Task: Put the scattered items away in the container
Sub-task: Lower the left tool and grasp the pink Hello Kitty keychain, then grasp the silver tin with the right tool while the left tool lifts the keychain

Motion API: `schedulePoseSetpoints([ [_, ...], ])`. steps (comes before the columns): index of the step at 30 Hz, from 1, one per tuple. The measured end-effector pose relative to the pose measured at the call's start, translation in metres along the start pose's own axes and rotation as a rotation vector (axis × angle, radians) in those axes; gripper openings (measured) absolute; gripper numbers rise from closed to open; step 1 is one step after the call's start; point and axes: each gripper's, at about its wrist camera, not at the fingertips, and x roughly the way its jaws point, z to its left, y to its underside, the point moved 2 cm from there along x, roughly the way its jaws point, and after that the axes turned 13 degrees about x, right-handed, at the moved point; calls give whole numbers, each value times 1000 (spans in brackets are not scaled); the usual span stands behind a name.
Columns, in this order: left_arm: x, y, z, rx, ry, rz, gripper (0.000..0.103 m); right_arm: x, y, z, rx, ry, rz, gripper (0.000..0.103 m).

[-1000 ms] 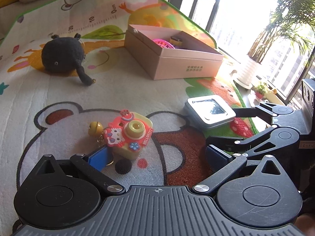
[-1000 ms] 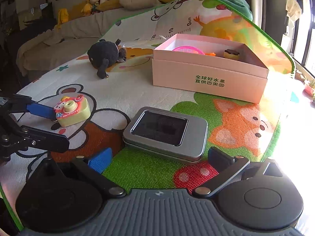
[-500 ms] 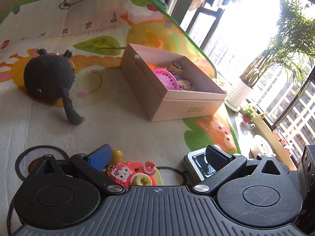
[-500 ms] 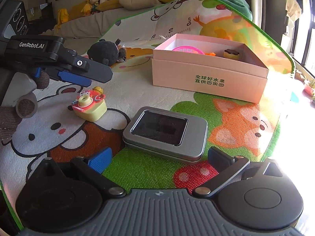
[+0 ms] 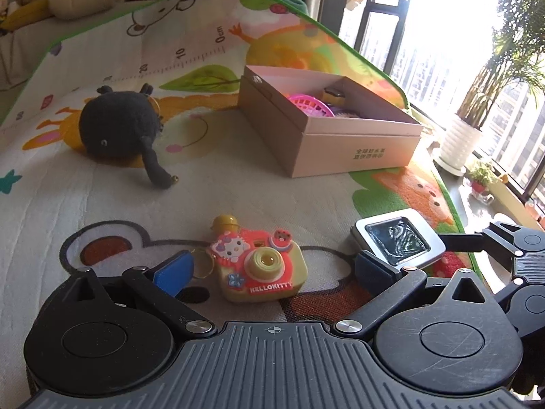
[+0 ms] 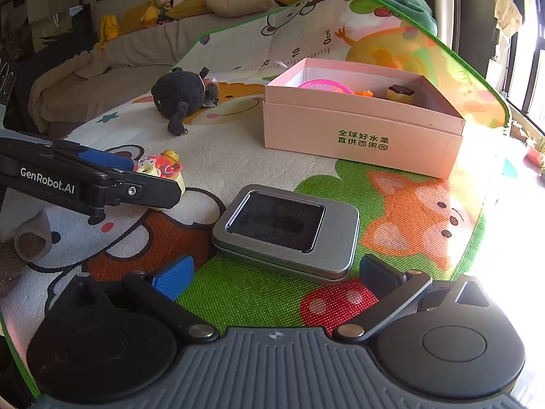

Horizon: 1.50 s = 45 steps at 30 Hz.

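Note:
A pink cardboard box point(image 5: 354, 146) point(image 6: 361, 136) stands on the play mat and holds a pink basket and small toys. A yellow and red Hello Kitty toy camera point(image 5: 260, 266) point(image 6: 160, 170) lies on the mat between the fingers of my open left gripper point(image 5: 272, 271), untouched. A silver tin with a window lid point(image 6: 286, 230) point(image 5: 396, 242) lies just ahead of my open, empty right gripper point(image 6: 276, 274). A black plush toy point(image 5: 119, 129) point(image 6: 180, 95) lies farther back on the left.
The colourful play mat point(image 6: 408, 211) covers the floor and curls up at the back. A sofa with stuffed toys point(image 6: 204, 3) stands behind it. A window with potted plants point(image 5: 466, 136) is on the right, past the mat's edge.
My left gripper rose and swung over the mat, then came back down around the toy camera. The camera sits turned from before. My right gripper has stayed at the tin.

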Motion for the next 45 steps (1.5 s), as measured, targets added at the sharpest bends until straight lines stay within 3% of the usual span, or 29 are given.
schedulePoseSetpoints([
  [1, 1, 1, -1, 12, -2, 1, 103, -4, 0, -10, 0, 0, 0, 103],
  [6, 3, 5, -10, 73, -17, -2, 102, -2, 4, 25, -6, 3, 3, 103],
  [8, 4, 5, -9, 75, -23, -3, 92, 1, 7, 36, -7, 4, 4, 103],
  [9, 5, 5, -8, 76, -34, -3, 79, 12, 1, 34, -7, 4, 4, 103],
  [13, 2, 7, -2, 72, -52, -12, 64, 12, -2, 29, -9, 0, 9, 103],
  [21, -21, 27, 4, 66, -44, -17, 63, 6, 3, 40, 26, 28, 6, 103],
  [23, -26, 30, 4, 61, -33, -22, 70, 14, -6, 41, 46, 60, 0, 103],
  [25, -27, 31, 4, 54, -20, -26, 86, 18, -11, 43, 52, 71, -8, 103],
  [28, -26, 30, 3, 67, -14, -30, 94, 28, -18, 42, 43, 62, 22, 102],
  [30, -22, 29, 4, 71, -12, -27, 94, 22, -11, 52, 34, 68, 11, 95],
  [33, -13, 23, 3, 81, -13, -25, 94, 18, -8, 49, 32, 97, -15, 95],
  [38, 1, 13, -5, 142, -19, -16, 90, 6, -1, 31, 43, 101, -15, 95],
  [41, 6, 10, -11, 179, -37, -11, 79, 1, 3, 33, 37, 96, -7, 95],
  [43, 4, 11, -13, 181, -38, -13, 64, -1, 6, 41, 18, 107, -10, 95],
  [45, -1, 13, -15, 184, -39, -9, 63, -7, 8, 39, 8, 113, -12, 96],
])
